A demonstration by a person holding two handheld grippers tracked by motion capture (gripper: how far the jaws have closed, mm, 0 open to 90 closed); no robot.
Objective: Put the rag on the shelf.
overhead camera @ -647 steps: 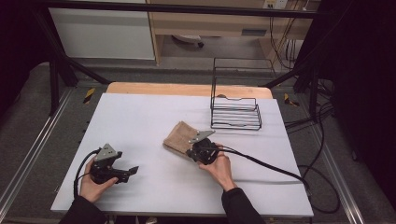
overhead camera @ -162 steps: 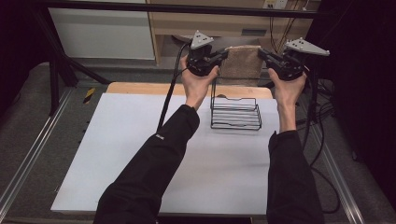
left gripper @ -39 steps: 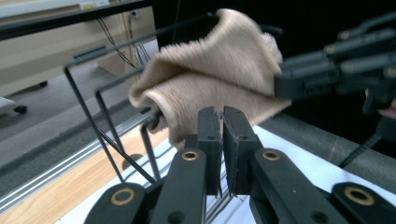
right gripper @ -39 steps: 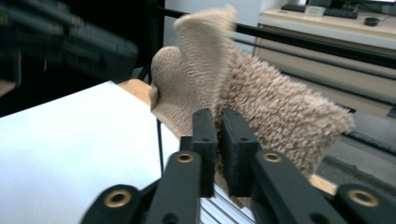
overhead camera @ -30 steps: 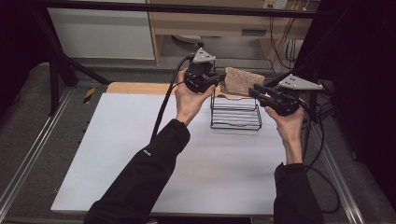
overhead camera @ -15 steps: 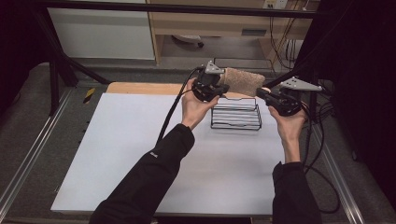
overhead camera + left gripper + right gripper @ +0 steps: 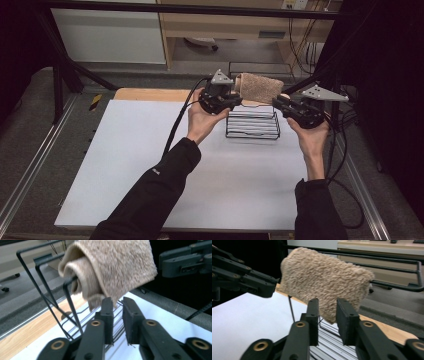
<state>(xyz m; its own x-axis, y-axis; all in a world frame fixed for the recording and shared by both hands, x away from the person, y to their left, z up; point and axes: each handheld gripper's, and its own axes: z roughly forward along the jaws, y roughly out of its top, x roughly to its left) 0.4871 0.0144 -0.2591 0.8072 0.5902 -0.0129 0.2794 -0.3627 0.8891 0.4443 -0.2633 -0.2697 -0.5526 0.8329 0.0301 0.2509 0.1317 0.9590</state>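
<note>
Folded beige fleece towel (image 7: pixel 259 88) is draped over the top bar of the black wire rack (image 7: pixel 253 124), at the far edge of the white table (image 7: pixel 125 165), roughly 12 o'clock from the person. Its long axis runs 9-to-3 in the high view, along the bar.

The left gripper (image 7: pixel 236 98) is at the towel's 9 o'clock end and the right gripper (image 7: pixel 276 101) at its 3 o'clock end, both pointing inward at the towel. The left looks slightly nearer, its tips just under the towel's hem; the right sits just off the other end.

In the left gripper view the jaws have a narrow gap and nothing pressed between them. The towel's hem (image 7: pixel 107 270) hangs at 12 o'clock just beyond the tips, touching or nearly touching, hard to say which. The jaws have just been opening, so the towel reads as released.

In the right gripper view it is the same: the jaws are slightly parted and have just been opening, with the towel (image 7: pixel 324 280) at 12 o'clock just past the tips, its lower corner dipping toward the gap but not clamped.

Judgement: the towel is hung and let go. The next move is probably both hands backing out along the 9-to-3 axis, where the risk is a tip snagging the hem and dragging the towel off the bar.
</note>
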